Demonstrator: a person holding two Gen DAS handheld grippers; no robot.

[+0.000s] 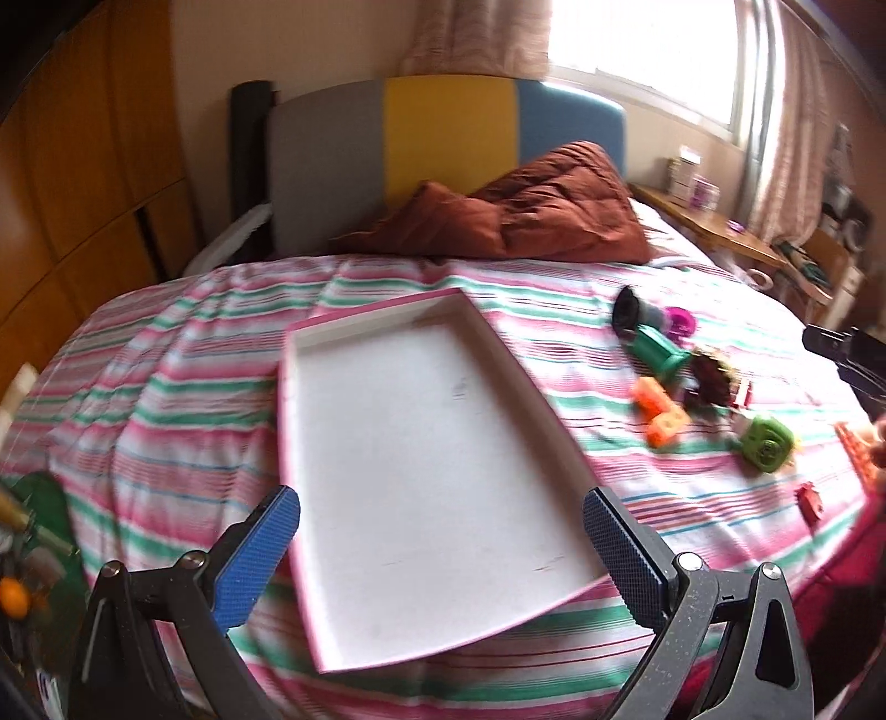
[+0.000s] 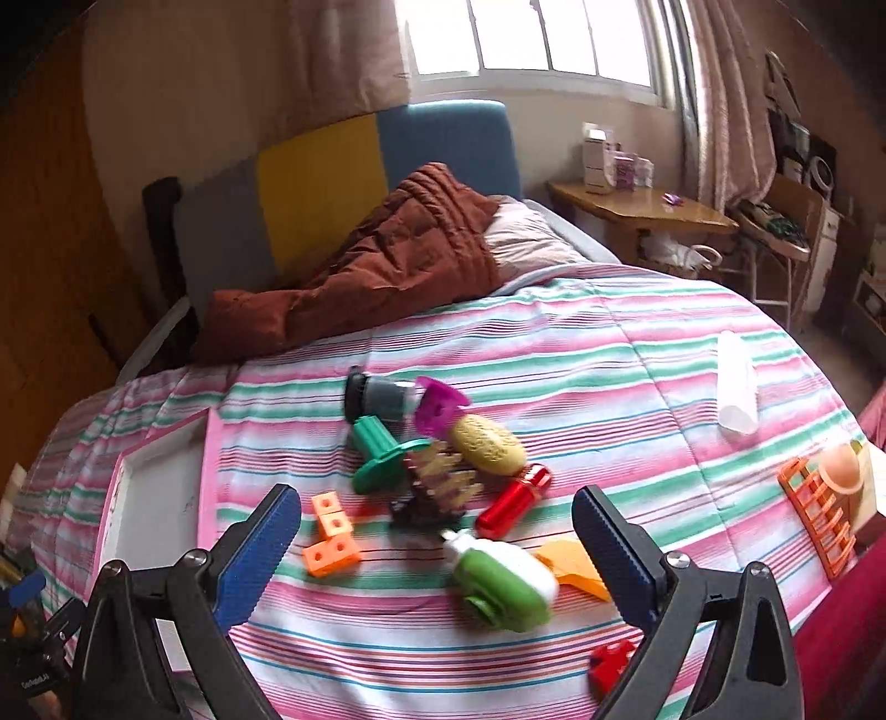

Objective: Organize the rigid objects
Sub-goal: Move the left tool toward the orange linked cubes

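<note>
Both grippers (image 1: pixel 441 534) (image 2: pixel 437 534) gape over tray (image 1: pixel 310 332) and toy pile (image 2: pixel 437 482).

Glaring daylight from the window (image 2: pixel 531 39), fisheye-warped edges, perhaps slight blur.

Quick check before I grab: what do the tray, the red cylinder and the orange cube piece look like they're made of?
Tray: probably painted wood or stiff board; matte white floor with scuff marks, thin pink rim. Red cylinder: glossy, with bright highlights along it, so metal or shiny plastic; I cannot tell which. Orange cube piece: moulded plastic by its look, flat uniform colour, with round holes in its faces.
</note>
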